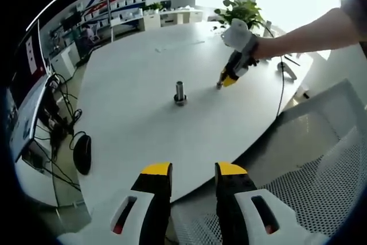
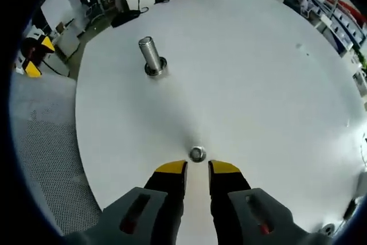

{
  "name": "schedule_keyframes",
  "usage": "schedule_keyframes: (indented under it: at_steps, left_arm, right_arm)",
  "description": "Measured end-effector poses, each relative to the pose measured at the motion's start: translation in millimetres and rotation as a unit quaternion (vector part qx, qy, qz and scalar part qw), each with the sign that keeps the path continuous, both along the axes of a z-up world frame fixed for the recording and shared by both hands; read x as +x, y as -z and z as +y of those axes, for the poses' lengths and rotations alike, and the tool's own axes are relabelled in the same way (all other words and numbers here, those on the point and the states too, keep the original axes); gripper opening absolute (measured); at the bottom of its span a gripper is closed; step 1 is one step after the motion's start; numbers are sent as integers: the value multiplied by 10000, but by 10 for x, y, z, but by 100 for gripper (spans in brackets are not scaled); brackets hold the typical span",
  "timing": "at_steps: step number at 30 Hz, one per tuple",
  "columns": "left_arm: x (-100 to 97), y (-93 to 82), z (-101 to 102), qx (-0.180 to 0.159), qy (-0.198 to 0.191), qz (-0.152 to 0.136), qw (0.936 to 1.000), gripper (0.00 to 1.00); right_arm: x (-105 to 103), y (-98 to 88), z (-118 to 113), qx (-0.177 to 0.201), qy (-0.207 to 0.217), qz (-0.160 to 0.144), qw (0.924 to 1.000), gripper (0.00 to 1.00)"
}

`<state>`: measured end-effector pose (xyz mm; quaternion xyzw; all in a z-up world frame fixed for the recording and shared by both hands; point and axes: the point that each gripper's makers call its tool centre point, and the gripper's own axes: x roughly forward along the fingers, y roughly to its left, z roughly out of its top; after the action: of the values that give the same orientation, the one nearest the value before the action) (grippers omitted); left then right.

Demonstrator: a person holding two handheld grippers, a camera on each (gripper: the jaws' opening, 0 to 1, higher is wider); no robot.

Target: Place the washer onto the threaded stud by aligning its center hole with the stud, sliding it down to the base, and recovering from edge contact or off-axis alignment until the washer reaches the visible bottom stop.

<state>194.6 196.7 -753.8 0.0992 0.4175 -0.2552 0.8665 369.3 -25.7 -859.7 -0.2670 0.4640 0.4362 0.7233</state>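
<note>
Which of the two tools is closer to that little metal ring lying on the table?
The right tool. Its tips sit just short of the ring, open and not touching it. The left tool hangs back at the table's near edge, beyond the upright stud.

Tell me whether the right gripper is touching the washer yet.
Cannot tell. In the right gripper view the washer lies flat on the table right at the right gripper tips; any gap is too thin to judge.
</note>
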Motion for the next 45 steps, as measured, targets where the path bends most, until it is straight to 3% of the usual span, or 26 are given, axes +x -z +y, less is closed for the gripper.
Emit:
schedule_keyframes:
  at_steps: [4, 8, 10, 13, 20, 25, 30, 38, 42, 45]
  left_arm:
    - [3, -11, -4, -22, -10, -17, 10000, 28]
    - [37, -52, 12, -6, -36, -158, 9999, 28]
    - [28, -44, 3, -87, -87, -89, 9999, 28]
    - [32, -44, 11, -37, -65, -110, 9999, 28]
    - [39, -73, -10, -47, 5, -189, 9998, 28]
    - [59, -101, 29, -58, -116, -265, 9996, 29]
    - [77, -146, 37, -66, -167, -377, 9991, 29]
    - [119, -236, 39, -205, -230, -611, 9977, 29]
    - [140, -274, 39, -295, -273, -708, 9967, 29]
    - [148, -290, 33, -350, -295, -741, 9962, 29]
  right_arm:
    - [-99, -128, -124, 377, 97, -207, 9990, 21]
    - [-211, -361, -297, 1030, 814, -354, 9907, 23]
    - [-264, -499, -382, 1257, 967, -542, 9859, 24]
    - [-402, -641, -518, 1334, 1012, -657, 9837, 24]
    - [-528, -899, -719, 1769, 1538, -774, 9691, 24]
    - [-616, -1131, -669, 2105, 1696, -934, 9582, 25]
    - [-784, -1327, -509, 2468, 1740, -909, 9490, 25]
    - [-1098, -1479, -371, 2662, 1789, -966, 9422, 25]
    - [-1156, -1545, -431, 2607, 1907, -980, 9413, 27]
    - [-1185, -1653, -513, 2743, 2136, -1007, 9322, 28]
